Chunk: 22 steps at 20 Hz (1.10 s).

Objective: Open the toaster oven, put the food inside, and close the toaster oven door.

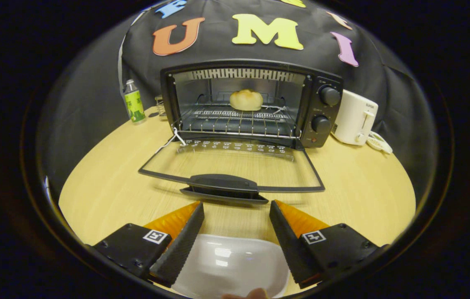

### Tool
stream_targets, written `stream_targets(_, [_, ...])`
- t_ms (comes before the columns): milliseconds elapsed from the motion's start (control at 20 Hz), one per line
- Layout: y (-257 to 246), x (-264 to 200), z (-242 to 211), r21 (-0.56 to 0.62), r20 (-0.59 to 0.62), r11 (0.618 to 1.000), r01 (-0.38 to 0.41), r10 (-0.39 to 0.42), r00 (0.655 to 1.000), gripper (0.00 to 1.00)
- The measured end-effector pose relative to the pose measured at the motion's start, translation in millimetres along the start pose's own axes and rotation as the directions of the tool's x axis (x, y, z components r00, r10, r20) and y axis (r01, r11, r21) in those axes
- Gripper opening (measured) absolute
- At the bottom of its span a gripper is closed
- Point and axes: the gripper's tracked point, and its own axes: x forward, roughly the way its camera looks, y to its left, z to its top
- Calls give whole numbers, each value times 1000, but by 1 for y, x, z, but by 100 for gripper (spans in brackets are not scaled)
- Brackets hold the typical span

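A black toaster oven (pixel 322 108) stands at the back of the wooden table (pixel 363 195), beyond my fingers. Its glass door (pixel 235 166) hangs fully down and lies flat toward me, and the door handle (pixel 223 186) is just ahead of my fingertips. A round bread bun (pixel 246 100) rests on the wire rack (pixel 235 120) deep inside the oven. My gripper (pixel 237 205) is open, with nothing between its fingers. Below and between the fingers sits an empty white dish (pixel 230 265).
A green-labelled bottle (pixel 134 103) stands left of the oven by the cloth wall. A white toaster (pixel 355 118) sits right of the oven, with a small white item (pixel 379 142) beside it. A fingertip (pixel 251 295) shows at the dish's near rim.
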Motion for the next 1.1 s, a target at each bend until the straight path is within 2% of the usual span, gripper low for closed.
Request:
stream_targets(200, [0,11,1,65,-25,998,-23,24,999,100])
stream_targets(450, [2,8,7,34,-10,999,-32,32,999,100])
stream_targets(650, [1,-21,56,36,140,999,-36,31,990,100])
stream_targets(800, [-1,-34,110,92,254,994,-64,39,966,100])
stream_targets(950, [-4,-49,148,137,310,986,-94,48,950,100])
stream_targets(1100, [-3,-79,172,114,399,990,-88,36,916,100])
